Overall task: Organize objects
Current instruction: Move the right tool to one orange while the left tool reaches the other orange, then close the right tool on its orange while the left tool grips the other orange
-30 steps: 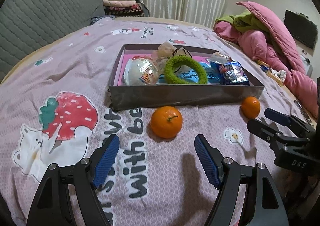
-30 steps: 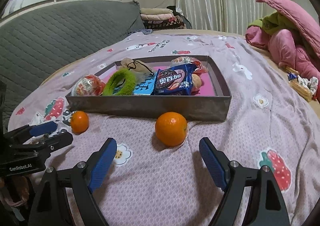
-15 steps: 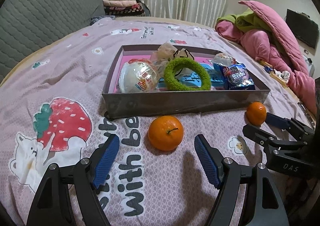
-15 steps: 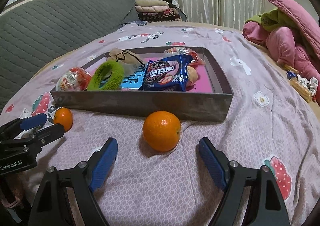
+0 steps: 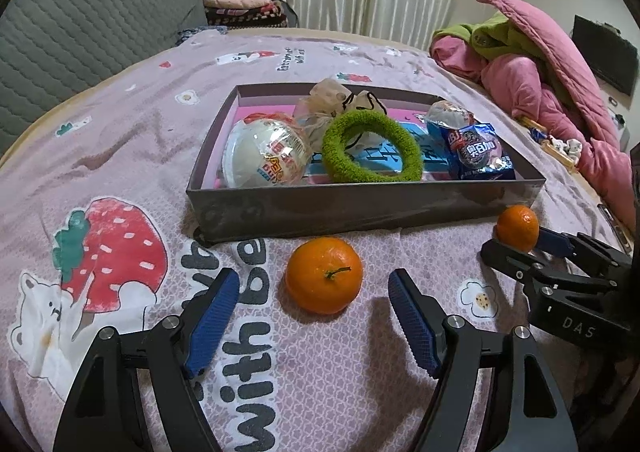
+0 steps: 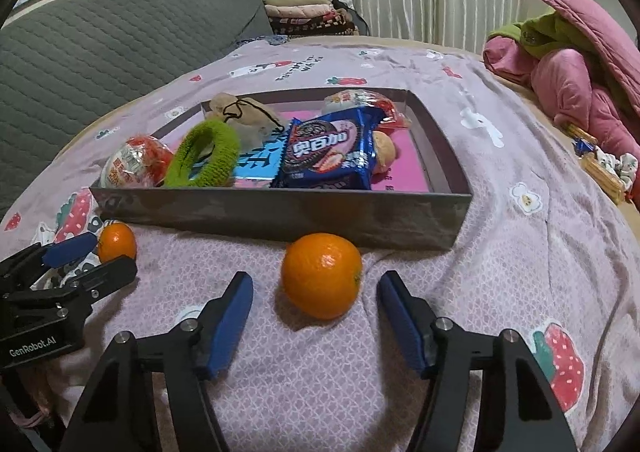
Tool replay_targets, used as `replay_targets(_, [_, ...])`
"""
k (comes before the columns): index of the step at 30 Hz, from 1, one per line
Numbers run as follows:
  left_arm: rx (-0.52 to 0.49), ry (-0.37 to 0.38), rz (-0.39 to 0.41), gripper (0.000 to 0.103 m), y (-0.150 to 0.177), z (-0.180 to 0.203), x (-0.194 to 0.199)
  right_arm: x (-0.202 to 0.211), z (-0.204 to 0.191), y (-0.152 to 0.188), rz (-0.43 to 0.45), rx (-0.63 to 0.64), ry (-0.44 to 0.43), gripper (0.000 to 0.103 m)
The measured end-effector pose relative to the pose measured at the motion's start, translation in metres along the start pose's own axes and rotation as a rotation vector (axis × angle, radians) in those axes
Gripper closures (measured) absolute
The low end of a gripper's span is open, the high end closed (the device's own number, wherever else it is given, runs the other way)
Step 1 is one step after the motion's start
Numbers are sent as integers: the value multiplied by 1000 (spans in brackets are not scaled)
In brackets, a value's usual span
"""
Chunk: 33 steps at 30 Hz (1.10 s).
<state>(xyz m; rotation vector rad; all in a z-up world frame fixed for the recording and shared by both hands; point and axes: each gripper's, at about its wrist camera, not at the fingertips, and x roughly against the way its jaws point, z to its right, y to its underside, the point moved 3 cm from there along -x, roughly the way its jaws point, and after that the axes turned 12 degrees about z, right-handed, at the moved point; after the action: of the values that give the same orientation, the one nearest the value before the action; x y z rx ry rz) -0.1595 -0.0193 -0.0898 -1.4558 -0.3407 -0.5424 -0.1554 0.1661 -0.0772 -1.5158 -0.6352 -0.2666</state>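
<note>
Right gripper (image 6: 316, 322) narrowed, orange (image 6: 321, 276) stem rightward

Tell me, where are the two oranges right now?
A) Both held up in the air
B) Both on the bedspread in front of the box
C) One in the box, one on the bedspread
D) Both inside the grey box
B: one orange and the other orange both lie on the bedspread just in front of the grey box, each ahead of a pair of tongs.
</note>
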Motion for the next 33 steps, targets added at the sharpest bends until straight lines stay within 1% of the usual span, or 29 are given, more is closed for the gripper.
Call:
replay_targets(6, [6, 4, -7, 32, 0, 0, -4, -3, -2, -2, -5, 3, -15, 46])
replay_targets(7, [5, 4, -9, 35, -1, 0, -4, -4, -2, -2, -5, 3, -17, 46])
replay_targets(9, [3, 2, -8, 39, -1, 1, -5, -4, -2, -2, -6, 1, -19, 47])
replay_targets(16, [-8, 7, -11, 40, -1, 3, -8, -5, -3, -3, -9, 1, -24, 49])
replay_targets(20, [-12, 9, -11, 42, -2, 3, -9, -5, -2, -3, -6, 1, -22, 54])
replay_targets(23, [-14, 6, -11, 48, -2, 3, -10, -6, -1, -3, -3, 0, -22, 59])
replay_targets(28, [-21, -1, -12, 54, -1, 4, -12, -7, -2, -4, -5, 15, -22, 60])
replay_targets(33, [-16, 8, -16, 55, -1, 4, -12, -8, -2, -3, -9, 24, -21, 60])
